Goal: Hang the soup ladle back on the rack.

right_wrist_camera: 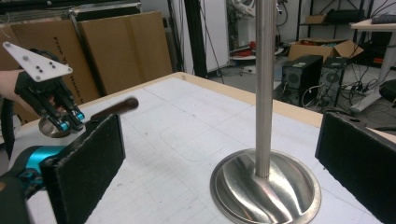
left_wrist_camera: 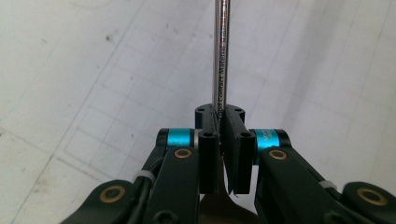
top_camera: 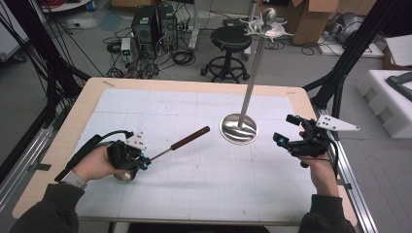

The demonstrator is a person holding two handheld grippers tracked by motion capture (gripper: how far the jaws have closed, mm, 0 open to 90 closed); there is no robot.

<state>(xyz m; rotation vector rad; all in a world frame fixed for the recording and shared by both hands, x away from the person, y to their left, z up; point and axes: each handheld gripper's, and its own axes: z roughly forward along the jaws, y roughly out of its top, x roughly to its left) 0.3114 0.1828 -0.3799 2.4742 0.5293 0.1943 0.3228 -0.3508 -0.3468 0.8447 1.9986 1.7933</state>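
Observation:
A ladle with a thin steel shaft and a dark wooden handle (top_camera: 190,138) hangs slanted over the white gridded mat. Its bowl (top_camera: 125,175) sits under my left hand. My left gripper (top_camera: 145,162) is shut on the shaft near the bowl. In the left gripper view the shaft (left_wrist_camera: 220,56) runs straight up from between the closed pads of the left gripper (left_wrist_camera: 219,121). A tall steel utensil stand (top_camera: 252,77) with a round base (top_camera: 238,128) rises mid-table. My right gripper (top_camera: 286,129) stands open just right of the base, nothing between its pads. In the right gripper view the stand (right_wrist_camera: 265,84) stands between the black pads (right_wrist_camera: 88,163), with the left gripper (right_wrist_camera: 70,122) and ladle handle (right_wrist_camera: 114,108) beyond.
The mat (top_camera: 204,194) covers most of the wooden table (top_camera: 82,104). Hooks (top_camera: 268,26) crown the stand's top. Beyond the table stand a black stool (top_camera: 231,41), computer towers (top_camera: 154,24) and cables. White foam blocks (top_camera: 388,97) lie off the right edge.

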